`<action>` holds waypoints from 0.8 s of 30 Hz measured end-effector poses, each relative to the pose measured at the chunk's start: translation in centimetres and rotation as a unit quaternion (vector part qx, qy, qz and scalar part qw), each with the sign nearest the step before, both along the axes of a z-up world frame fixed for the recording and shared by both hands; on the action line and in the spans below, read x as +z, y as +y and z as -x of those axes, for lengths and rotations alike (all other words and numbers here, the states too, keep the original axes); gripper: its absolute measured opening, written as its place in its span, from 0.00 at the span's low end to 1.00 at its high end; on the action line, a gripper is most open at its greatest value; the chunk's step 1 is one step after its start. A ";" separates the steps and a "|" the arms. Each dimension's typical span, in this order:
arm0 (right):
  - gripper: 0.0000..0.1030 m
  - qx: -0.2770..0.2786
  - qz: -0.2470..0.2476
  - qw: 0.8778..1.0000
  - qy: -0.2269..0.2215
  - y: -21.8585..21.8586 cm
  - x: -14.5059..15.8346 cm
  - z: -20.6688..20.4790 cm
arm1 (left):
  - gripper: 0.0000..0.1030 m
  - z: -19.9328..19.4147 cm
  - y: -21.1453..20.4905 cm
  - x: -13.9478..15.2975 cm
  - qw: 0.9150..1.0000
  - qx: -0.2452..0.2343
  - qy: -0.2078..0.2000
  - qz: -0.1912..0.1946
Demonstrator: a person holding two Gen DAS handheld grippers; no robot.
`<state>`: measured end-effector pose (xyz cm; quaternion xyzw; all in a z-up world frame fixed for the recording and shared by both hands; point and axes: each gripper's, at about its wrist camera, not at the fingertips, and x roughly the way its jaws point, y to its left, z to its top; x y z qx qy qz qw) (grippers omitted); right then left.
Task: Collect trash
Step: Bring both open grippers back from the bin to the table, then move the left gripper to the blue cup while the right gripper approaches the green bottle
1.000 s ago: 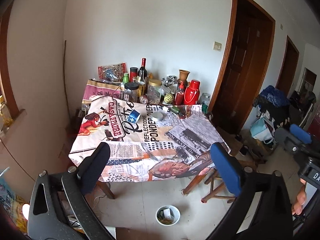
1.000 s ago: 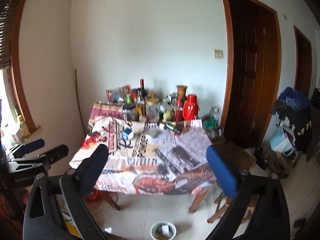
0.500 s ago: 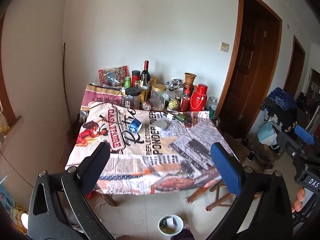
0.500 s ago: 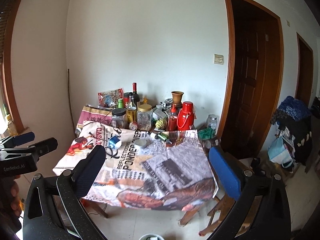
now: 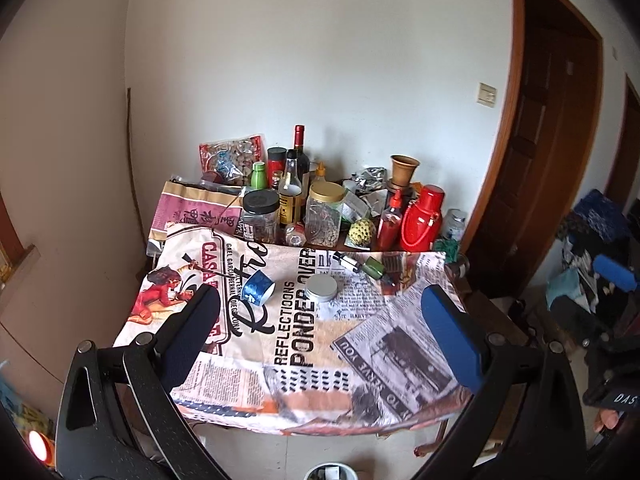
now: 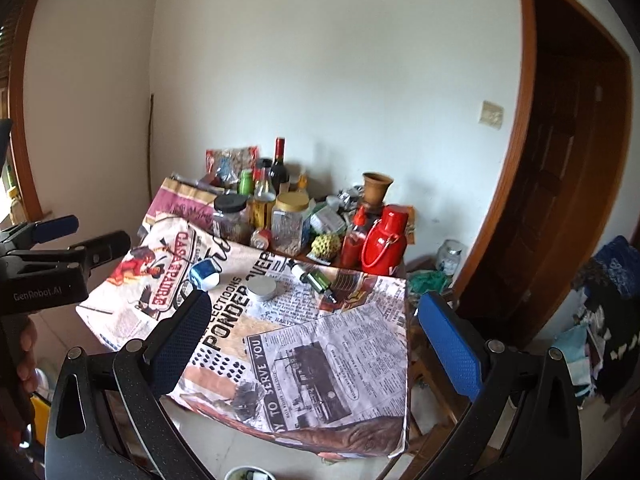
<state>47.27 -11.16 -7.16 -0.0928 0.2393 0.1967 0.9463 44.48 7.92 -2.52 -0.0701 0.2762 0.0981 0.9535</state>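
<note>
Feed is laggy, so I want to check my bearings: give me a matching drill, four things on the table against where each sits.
Things:
1. blue paper cup
2. silver tin
3. green bottle
4. red thermos

Places:
A. standing at the back right, among the jars
B. lying on its side, left on the cloth
C. lying down, right of the tin and farther back
D. flat on the middle of the cloth, by the big black lettering

Pairs: 1-B, 2-D, 3-C, 4-A
</note>
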 end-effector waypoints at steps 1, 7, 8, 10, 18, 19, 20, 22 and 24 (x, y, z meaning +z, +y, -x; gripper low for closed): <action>1.00 0.009 -0.006 1.000 0.006 -0.1 -0.1 -0.8 | 0.98 -0.8 -0.1 -0.3 1.000 0.008 0.005 -0.002; 1.00 0.014 -0.038 0.997 0.062 -0.1 -1.3 -5.8 | 0.98 -4.0 1.4 -2.6 0.998 0.036 0.048 -0.007; 1.00 0.008 -0.037 0.997 0.072 0.0 -1.6 -6.6 | 0.98 -4.6 1.9 -3.1 0.998 0.041 0.055 -0.006; 1.00 -0.006 -0.031 0.995 0.092 0.3 -2.6 -8.5 | 0.98 -5.8 3.3 -4.0 0.997 0.048 0.067 0.003; 1.00 -0.094 -0.017 0.985 0.142 1.6 -7.0 -15.6 | 0.98 -12.8 9.8 -9.0 0.991 0.039 0.129 0.023; 1.00 -0.104 -0.007 0.983 0.150 2.1 -7.8 -16.6 | 0.98 -13.7 10.5 -9.8 0.989 0.041 0.142 0.024; 1.00 -0.111 0.004 0.982 0.155 2.5 -8.5 -17.5 | 0.98 -14.7 11.2 -10.8 0.986 0.043 0.157 0.027; 1.00 -0.115 0.029 0.979 0.163 3.6 -10.2 -19.7 | 0.98 -16.4 12.7 -12.6 0.982 0.047 0.178 0.038; 0.98 -0.107 0.051 0.978 0.174 4.6 -11.9 -21.5 | 0.98 -18.3 14.4 -15.1 0.976 0.056 0.201 0.061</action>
